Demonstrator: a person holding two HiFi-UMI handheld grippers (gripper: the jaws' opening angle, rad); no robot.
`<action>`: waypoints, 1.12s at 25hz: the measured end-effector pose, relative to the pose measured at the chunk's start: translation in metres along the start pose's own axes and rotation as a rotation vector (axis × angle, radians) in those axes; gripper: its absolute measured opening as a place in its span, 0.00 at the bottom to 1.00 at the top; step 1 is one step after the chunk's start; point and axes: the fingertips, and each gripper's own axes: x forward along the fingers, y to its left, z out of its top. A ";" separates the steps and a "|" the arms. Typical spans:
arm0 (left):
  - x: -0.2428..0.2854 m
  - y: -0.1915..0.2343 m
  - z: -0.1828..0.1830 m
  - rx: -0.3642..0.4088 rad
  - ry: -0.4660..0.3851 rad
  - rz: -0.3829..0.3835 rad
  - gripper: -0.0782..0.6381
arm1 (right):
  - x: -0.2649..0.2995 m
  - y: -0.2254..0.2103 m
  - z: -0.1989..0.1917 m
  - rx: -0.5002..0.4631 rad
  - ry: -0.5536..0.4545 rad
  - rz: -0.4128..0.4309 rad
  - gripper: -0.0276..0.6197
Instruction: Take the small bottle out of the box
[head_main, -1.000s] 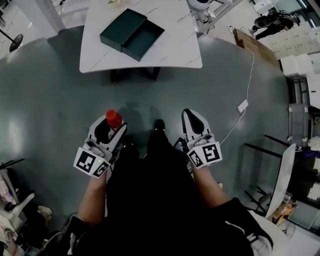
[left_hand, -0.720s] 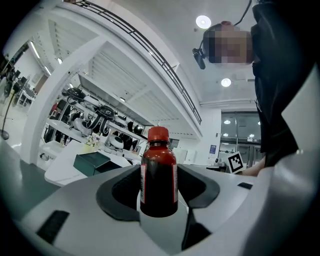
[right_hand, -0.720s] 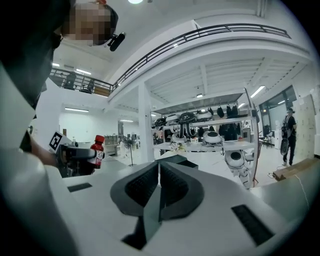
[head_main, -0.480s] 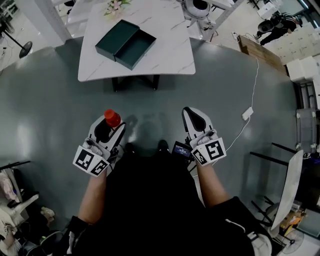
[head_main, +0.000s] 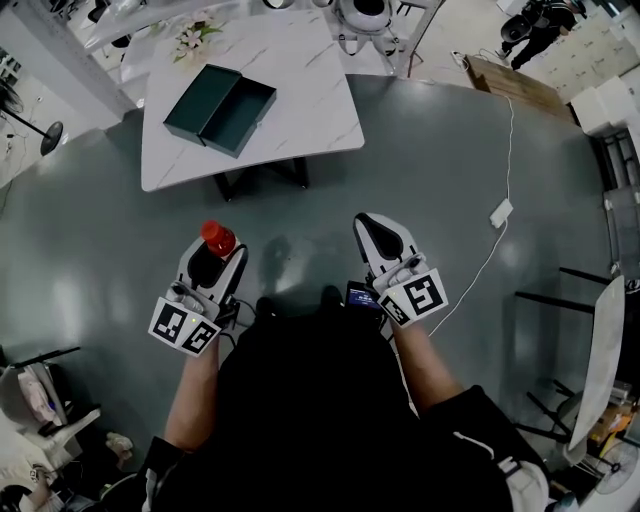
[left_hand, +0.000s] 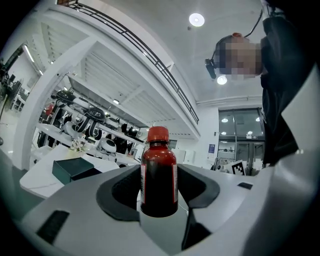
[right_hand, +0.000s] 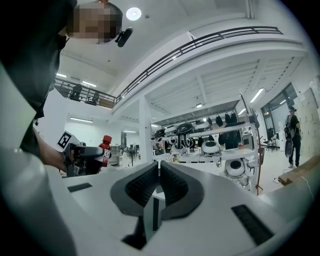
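Note:
A small red bottle (head_main: 217, 238) with a red cap stands upright between the jaws of my left gripper (head_main: 212, 254), which is shut on it. In the left gripper view the bottle (left_hand: 158, 175) fills the middle, with the jaws closed round its lower body. My right gripper (head_main: 378, 232) is shut with nothing in it, its jaws touching (right_hand: 157, 172). Both are held close to my body over the grey floor. The dark green box (head_main: 220, 109) lies open on the white marble table (head_main: 300, 115), well ahead of both grippers, and shows again as the box (left_hand: 72, 169) at far left.
Flowers (head_main: 190, 40) stand at the table's far corner. A white power adapter (head_main: 501, 212) with its cable lies on the floor to the right. A wooden board (head_main: 510, 82) and shelving lie further right. White robot heads stand on shelves behind the table.
The table and box have slid up and left in the head view and look smaller, so I stand further from them. Both grippers keep their hold and stance.

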 end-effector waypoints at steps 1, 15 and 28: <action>0.001 -0.001 0.000 0.007 0.004 -0.001 0.44 | -0.001 -0.002 0.000 0.001 -0.001 -0.006 0.10; 0.010 -0.012 -0.008 -0.004 0.023 -0.015 0.44 | -0.006 -0.014 0.003 -0.018 0.008 -0.003 0.10; 0.013 -0.012 -0.008 -0.015 0.035 -0.015 0.44 | -0.003 -0.022 0.005 -0.007 -0.003 0.006 0.10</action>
